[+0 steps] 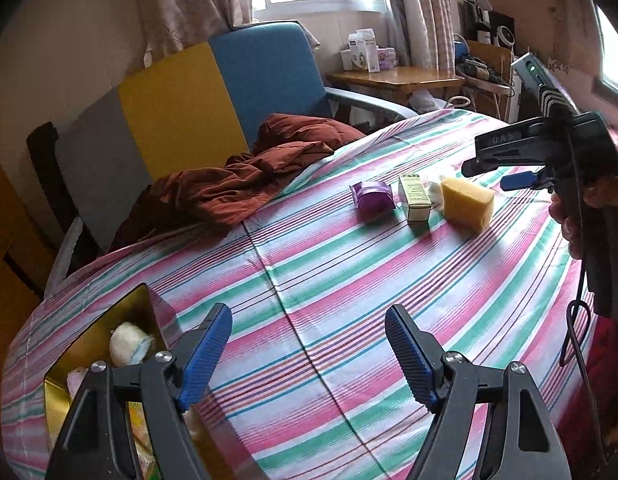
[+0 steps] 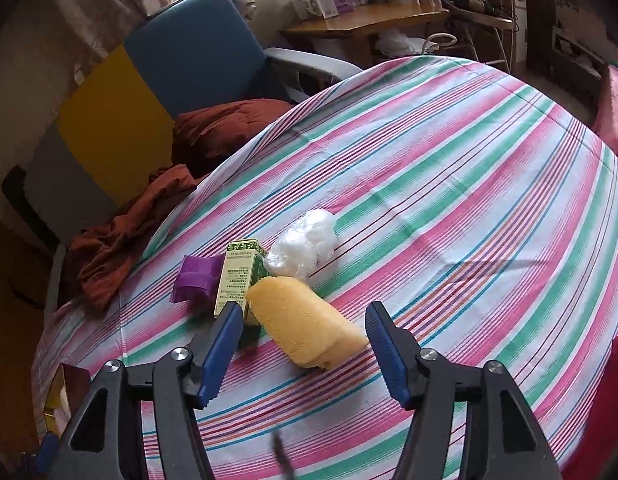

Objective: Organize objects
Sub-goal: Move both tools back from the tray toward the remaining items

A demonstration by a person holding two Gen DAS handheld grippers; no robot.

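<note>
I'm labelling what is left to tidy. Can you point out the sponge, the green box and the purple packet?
sponge (image 2: 305, 320): right wrist view, middle of its yellow top face.
green box (image 2: 237, 276): right wrist view, its printed front panel.
purple packet (image 1: 372, 196): left wrist view, middle of its wrapper.

Left claw (image 1: 309, 354) gapes empty over striped sheet (image 1: 349, 280), beside gold tin (image 1: 89, 344)

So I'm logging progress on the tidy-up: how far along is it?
Done: a fluffy toy already sits in the gold tin. In hand: nothing; the right gripper is open around the yellow sponge, and the left gripper is open. Left: sponge, green box, purple packet, white plastic wad.
</note>
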